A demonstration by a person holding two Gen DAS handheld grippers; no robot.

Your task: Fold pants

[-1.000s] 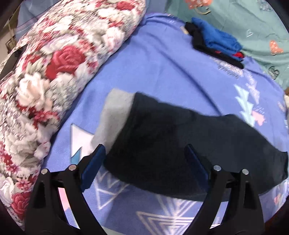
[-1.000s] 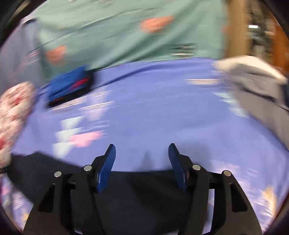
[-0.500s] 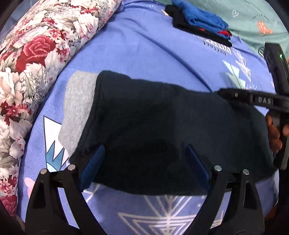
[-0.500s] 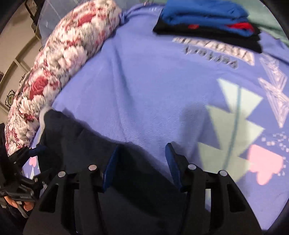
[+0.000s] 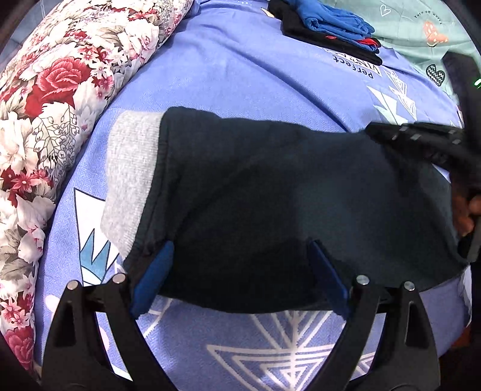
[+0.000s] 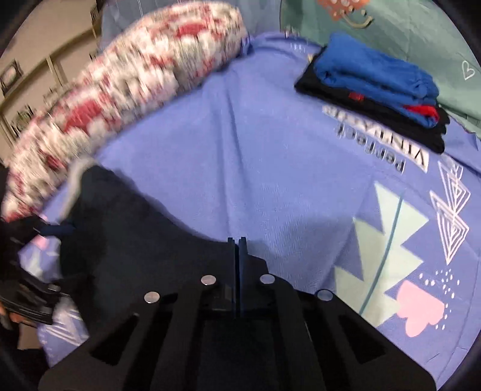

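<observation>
Pants (image 5: 285, 204), dark navy with a grey waistband (image 5: 129, 177), lay folded on a blue printed bed sheet (image 5: 240, 75). In the left wrist view the left claw (image 5: 240, 270) stood with its fingers wide apart, the blue pads (image 5: 153, 273) resting on the near edge of the fabric without pinching it. The long axis of the garment ran across this view, the waistband end pointing left toward a floral bolster (image 5: 60, 90) and the other end pointing right. At that right end the right claw (image 5: 421, 141) met the fabric; its tips could not be made out against the dark cloth, and part of a hand (image 5: 466, 207) showed behind it at the frame edge.

In the right wrist view the right claw (image 6: 237, 240) had its fingers pressed together, and they sat at the far edge of the pants (image 6: 144, 249); whether cloth was pinched between them could not be told, since the claw body hid the fabric beneath. The bolster (image 6: 135, 81) was motion-blurred here, and the left claw (image 6: 33, 240) was a dark smear at the left rim.

Well apart from the pants, a stack of folded clothes (image 6: 378, 90), blue upon black, lay near the far edge of the sheet (image 6: 270, 165), with teal bedding (image 6: 405, 27) behind it.
</observation>
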